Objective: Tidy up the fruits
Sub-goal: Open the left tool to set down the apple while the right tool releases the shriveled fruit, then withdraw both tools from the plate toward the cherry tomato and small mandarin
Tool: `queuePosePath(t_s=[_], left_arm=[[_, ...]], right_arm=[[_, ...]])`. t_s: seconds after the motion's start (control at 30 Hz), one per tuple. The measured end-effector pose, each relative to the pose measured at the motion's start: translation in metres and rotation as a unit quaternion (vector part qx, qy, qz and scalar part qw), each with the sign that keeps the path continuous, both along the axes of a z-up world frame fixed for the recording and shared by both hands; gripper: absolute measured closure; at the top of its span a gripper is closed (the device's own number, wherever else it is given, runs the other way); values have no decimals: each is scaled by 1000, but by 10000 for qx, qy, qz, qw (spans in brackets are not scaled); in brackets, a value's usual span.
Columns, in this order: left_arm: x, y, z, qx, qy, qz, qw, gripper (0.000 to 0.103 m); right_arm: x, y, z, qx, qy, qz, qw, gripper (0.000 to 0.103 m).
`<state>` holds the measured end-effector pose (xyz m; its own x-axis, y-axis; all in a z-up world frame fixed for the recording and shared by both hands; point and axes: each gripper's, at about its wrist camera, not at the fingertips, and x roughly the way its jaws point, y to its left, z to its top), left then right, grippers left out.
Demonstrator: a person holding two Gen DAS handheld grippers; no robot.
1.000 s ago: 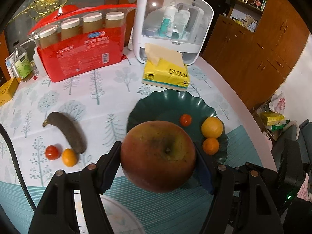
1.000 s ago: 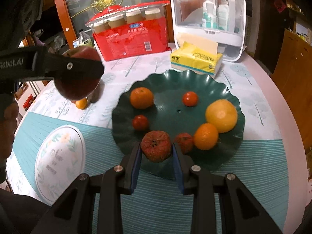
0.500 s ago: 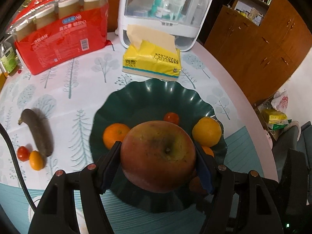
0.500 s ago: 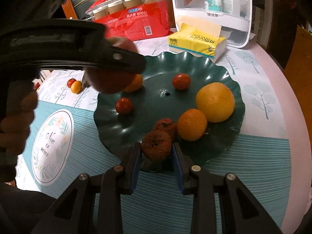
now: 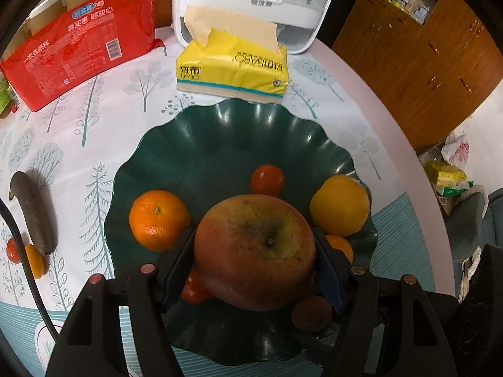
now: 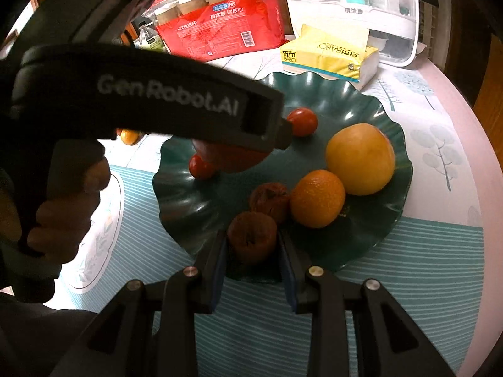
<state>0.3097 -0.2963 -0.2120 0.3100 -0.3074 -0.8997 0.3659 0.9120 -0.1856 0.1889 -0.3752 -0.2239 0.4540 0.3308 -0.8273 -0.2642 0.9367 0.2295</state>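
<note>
My left gripper is shut on a large red-green apple, held just over the middle of the dark green scalloped plate. In the right wrist view that apple shows under the left gripper's black body. My right gripper is shut on a small wrinkled brown fruit over the plate's near rim. On the plate lie a yellow orange, two tangerines, two small tomatoes and a second brown fruit.
On the tablecloth left of the plate lie a dark banana, a small tomato and a small orange fruit. Behind the plate stand a yellow tissue pack, a red cup package and a white storage box. A person's hand grips the left handle.
The left gripper carried the apple right and down, from beside the plate to over its middle. The right gripper with the brown fruit sank a little toward the plate's near edge.
</note>
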Motion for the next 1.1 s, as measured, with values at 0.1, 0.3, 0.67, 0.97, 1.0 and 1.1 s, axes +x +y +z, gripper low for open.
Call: queuePosePath(t_s=[0.1, 0.3, 0.67, 0.97, 1.0, 1.1], left_arm=[[1, -1, -5, 69, 114, -3, 9999, 33], [-3, -1, -1, 65, 161, 30, 9998, 33], [-20, 18, 45, -87, -356, 254, 9990, 24], [-43, 59, 64, -6, -498, 577, 9971, 23], [-46, 63, 65, 37, -508, 620, 9968, 23], [-54, 81, 68, 91, -487, 762, 9959, 23]], right_arm=[[1, -3, 1, 44, 25, -29, 10000, 70], [-3, -8, 7, 54, 26, -88, 9999, 57], [-16, -14, 25, 40, -149, -355, 9992, 50], [-26, -8, 33, 158, -152, -567, 9981, 48], [-27, -6, 35, 162, -144, -579, 9981, 48], [-30, -1, 38, 170, -131, -612, 9979, 48]])
